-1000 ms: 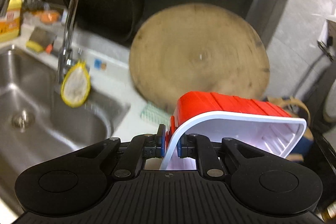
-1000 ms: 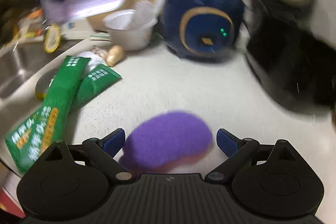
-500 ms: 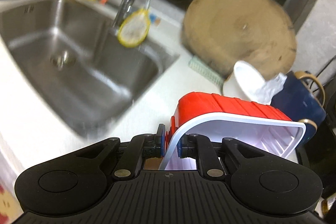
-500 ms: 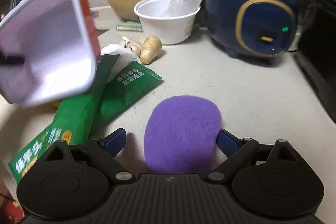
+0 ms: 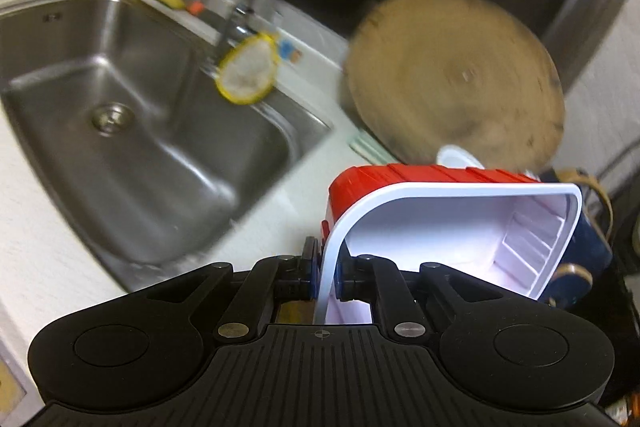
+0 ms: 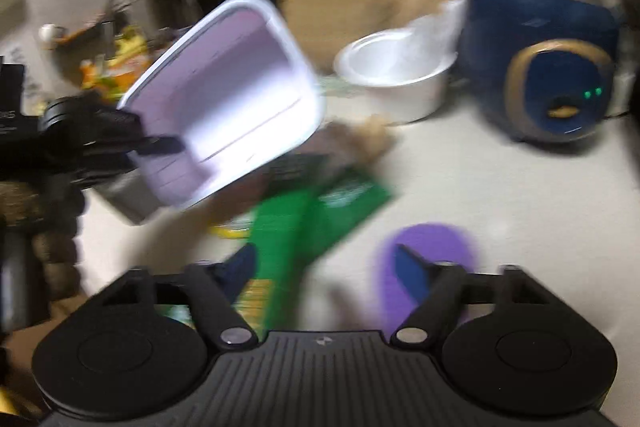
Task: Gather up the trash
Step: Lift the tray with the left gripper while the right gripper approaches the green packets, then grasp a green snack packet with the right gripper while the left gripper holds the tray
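Trash tub (image 5: 440, 223): rectangular plastic container, glossy red outside, smooth white inside with moulded ribs on the far wall, rounded white rim. You hold it in the air over the counter (image 5: 296, 195) just right of the sink (image 5: 120, 99), tipped on its side with the mouth facing right. Your left gripper (image 5: 327, 277) pinches its near rim, one pad inside and one outside, pressed tight on the thin wall.

From the right wrist view the same tub (image 6: 224, 95) hangs left of centre, above the counter clutter. Your right gripper (image 6: 324, 265) stands partly spread, jaws just been closing, and grips nothing. A green foil packet (image 6: 296, 243) lies on the counter between its fingers; whether the pads touch it is lost in blur. The fuzzy purple oval (image 6: 432, 247) sits just behind the right finger.

Further off: brushed steel basin, round wooden board (image 5: 452, 83) leaning on the back wall, white bowl (image 6: 396, 79) with crumpled clear plastic, glossy navy cooker (image 6: 552, 67) with gold trim.

Both views are motion-smeared; packet print is unreadable and the tub's base is cut off by the gripper body.
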Available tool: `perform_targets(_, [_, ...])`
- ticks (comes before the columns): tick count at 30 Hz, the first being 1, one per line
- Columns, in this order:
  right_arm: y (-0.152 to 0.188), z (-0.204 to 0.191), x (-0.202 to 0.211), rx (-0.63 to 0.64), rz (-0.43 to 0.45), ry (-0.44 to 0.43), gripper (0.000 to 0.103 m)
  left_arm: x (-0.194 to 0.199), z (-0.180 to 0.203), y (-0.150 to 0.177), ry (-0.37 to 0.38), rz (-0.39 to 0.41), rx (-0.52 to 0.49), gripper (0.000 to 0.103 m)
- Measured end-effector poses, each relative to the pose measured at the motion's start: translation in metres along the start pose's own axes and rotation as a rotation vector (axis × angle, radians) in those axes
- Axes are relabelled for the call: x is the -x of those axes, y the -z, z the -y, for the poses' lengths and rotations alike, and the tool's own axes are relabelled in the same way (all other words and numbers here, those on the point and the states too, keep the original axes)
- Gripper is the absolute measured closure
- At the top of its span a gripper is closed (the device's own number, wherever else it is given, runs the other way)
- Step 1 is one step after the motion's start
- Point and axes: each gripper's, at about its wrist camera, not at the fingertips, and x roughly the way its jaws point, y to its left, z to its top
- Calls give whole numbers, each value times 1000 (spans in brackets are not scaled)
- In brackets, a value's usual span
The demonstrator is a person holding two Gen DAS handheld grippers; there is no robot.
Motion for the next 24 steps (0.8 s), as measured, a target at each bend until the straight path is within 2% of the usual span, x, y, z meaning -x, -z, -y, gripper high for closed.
perform_targets(2, [2, -16, -15, 24, -31, -8, 41, 11, -15, -9, -8, 24, 34, 92])
perform_targets(5, [4, -29, -35, 43, -66, 58, 43, 30, -38, -20, -28, 57, 49, 92])
perform_targets(8, [5, -34, -46, 29, -81, 95, 49, 40, -56, -25, 8, 25, 37, 91])
perform_targets(13, [5, -32, -60, 31, -91, 147, 47, 32, -69, -6, 61, -88, 18, 91])
perform_targets(18, [3, -33, -65, -21, -85, 162, 29, 18, -64, 14, 76, -172, 7, 91])
perform_targets(21, [3, -34, -68, -26, -88, 177, 14, 17, -59, 15, 86, -183, -16, 91])
perform_targets(22, [3, -34, -69, -29, -87, 195, 13, 17, -58, 13, 90, -182, -24, 91])
perform_targets(24, [3, -32, -72, -36, -99, 206, 1, 20, -55, 10, 98, -170, -39, 91])
